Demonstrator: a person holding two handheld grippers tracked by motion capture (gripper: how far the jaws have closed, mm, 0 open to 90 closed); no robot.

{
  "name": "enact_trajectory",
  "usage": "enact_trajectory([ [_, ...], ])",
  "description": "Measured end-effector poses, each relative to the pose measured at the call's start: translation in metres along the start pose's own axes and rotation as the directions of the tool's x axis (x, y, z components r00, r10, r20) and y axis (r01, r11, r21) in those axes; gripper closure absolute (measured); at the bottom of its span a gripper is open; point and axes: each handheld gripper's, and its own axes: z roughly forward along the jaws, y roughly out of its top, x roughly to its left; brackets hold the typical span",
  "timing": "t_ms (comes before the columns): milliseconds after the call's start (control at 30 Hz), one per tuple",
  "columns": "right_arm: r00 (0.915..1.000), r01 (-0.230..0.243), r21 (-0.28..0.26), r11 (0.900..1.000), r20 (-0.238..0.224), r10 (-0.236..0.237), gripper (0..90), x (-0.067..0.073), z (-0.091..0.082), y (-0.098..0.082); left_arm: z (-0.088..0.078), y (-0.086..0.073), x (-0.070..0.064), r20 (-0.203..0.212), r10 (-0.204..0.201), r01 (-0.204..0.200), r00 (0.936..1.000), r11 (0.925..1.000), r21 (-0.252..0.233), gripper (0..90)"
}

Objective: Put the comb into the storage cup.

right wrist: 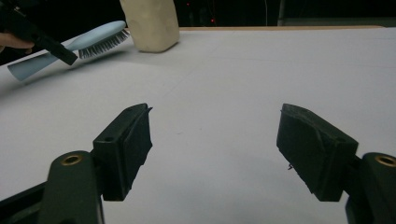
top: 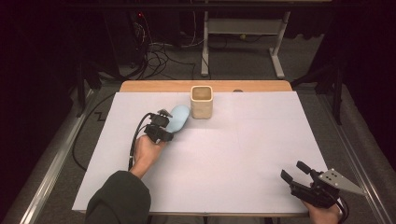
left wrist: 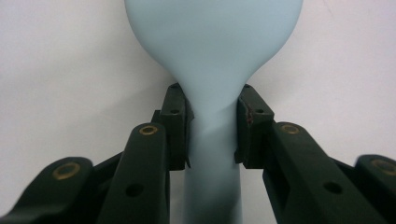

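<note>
A light blue hairbrush (top: 180, 116) lies at the back left of the white table, just left of a beige cup (top: 201, 101). My left gripper (top: 161, 127) is shut on its handle. In the left gripper view both pads press the narrow neck of the brush (left wrist: 212, 42) below its wide head. The right gripper view shows the brush (right wrist: 95, 39) bristles-down beside the cup (right wrist: 152, 23); whether it touches the table I cannot tell. My right gripper (top: 295, 171) rests at the near right corner, open (right wrist: 215, 149) and with nothing between its jaws.
A white sheet (top: 243, 154) covers the table, with a wooden strip (top: 154, 86) bare along the far edge. Beyond it, cables (top: 159, 56) and a white desk frame (top: 243, 32) stand on the dark floor.
</note>
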Motion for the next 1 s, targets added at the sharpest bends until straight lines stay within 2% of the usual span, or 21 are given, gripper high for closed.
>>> enact_trajectory([
  [433,1.0,0.003,0.002,1.0,-0.001,-0.003,26.9,0.0,0.0,0.0,-0.011,-0.004,-0.001,0.032,0.041,-0.04,0.9986,0.998,-0.05,69.2],
  [700,1.0,0.001,0.002,1.0,-0.001,-0.001,26.8,0.0,0.0,0.0,-0.02,-0.011,-0.004,0.061,0.085,-0.08,0.9945,0.9937,-0.079,69.2],
  [933,1.0,0.001,0.0,1.0,0.002,-0.001,26.9,0.0,0.0,0.0,-0.025,-0.019,-0.003,0.079,0.108,-0.1,0.991,0.9901,-0.099,69.2],
  [1000,1.0,0.001,0.001,1.0,0.003,-0.001,26.9,0.0,0.0,0.0,-0.026,-0.022,-0.004,0.085,0.104,-0.094,0.9909,0.9893,-0.111,69.2],
])
